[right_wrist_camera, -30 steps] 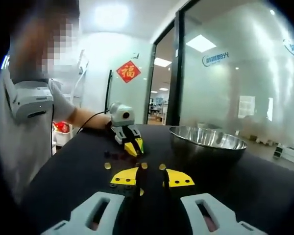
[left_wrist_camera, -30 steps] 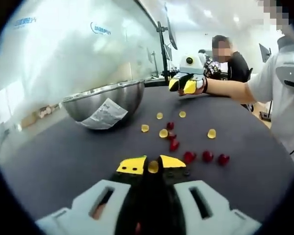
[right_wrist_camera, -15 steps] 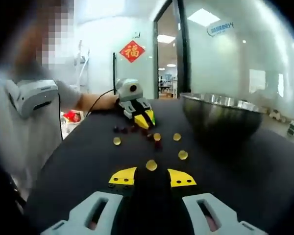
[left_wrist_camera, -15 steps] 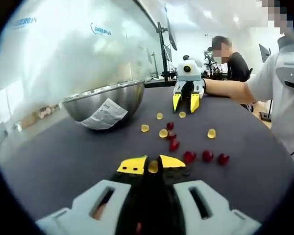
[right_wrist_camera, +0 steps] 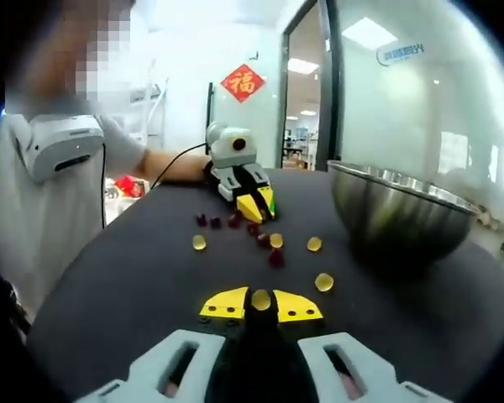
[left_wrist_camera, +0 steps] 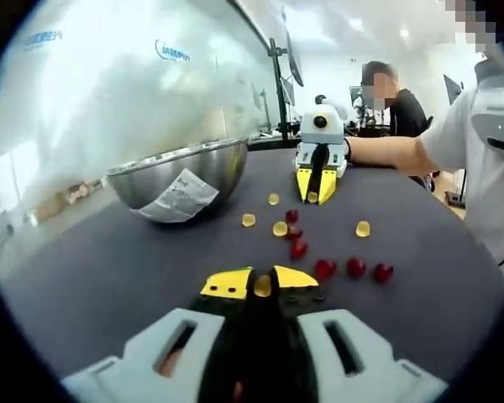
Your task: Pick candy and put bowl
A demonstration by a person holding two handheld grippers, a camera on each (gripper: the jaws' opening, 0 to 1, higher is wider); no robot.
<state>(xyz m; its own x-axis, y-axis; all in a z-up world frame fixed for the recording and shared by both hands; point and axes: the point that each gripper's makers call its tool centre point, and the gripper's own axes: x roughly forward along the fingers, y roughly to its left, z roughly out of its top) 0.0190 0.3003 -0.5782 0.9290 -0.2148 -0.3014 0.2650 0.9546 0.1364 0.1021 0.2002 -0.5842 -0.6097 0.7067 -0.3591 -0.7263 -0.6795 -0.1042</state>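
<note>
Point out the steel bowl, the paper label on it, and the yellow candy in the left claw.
steel bowl (left_wrist_camera: 155,175): left gripper view, outer wall.
paper label (left_wrist_camera: 178,197): left gripper view, label's middle.
yellow candy (left_wrist_camera: 262,286): left gripper view, candy's middle, between the jaws.

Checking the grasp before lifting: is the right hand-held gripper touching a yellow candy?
Touching. The right gripper view shows the right hand-held gripper with its yellow jaw tips closed on a yellow candy, no gap either side.

Bare table lies open at the lower left of the left gripper view. The bowl blocks the upper left; scattered candies crowd centre right.
</note>
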